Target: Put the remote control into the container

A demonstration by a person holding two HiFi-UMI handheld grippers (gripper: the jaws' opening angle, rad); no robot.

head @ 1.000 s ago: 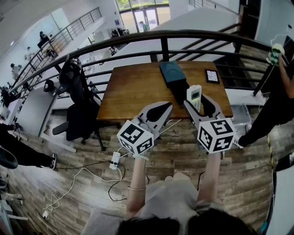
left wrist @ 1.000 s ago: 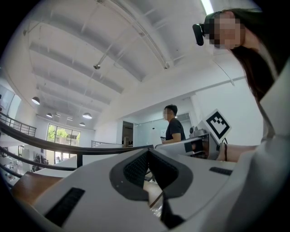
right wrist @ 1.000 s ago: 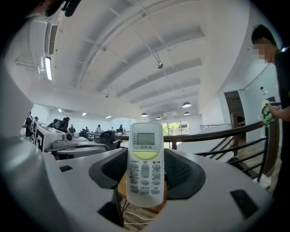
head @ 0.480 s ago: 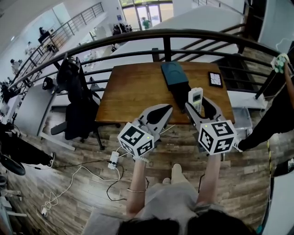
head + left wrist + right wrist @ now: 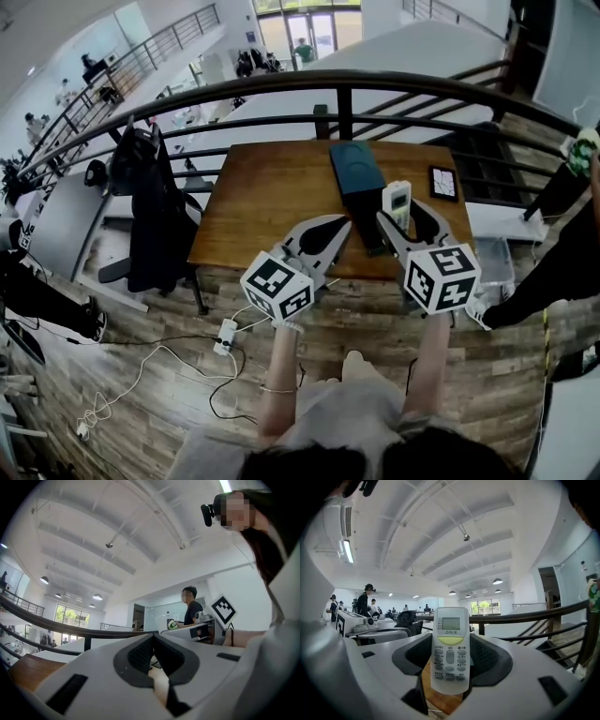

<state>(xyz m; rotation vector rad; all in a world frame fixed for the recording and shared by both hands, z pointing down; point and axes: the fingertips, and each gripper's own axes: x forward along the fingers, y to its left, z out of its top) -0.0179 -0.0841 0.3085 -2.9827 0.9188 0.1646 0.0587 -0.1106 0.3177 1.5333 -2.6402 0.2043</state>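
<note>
Table (image 5: 272,197) by railing (image 5: 375,75); right claw (image 5: 405,214) tight on remote control (image 5: 397,199), left claw (image 5: 333,225) closed.

We see the remote control (image 5: 450,649) in white, with grey buttons, a yellow-green band and a grey-green screen; the container (image 5: 354,169) is dark teal; the table (image 5: 272,187) is warm brown wood; the left gripper (image 5: 343,222) and the right gripper (image 5: 451,620) are pale grey with black ribbed pads; their marker cubes (image 5: 277,286) carry black-and-white squares; the floor (image 5: 169,375) shows grey-brown planks.
</note>
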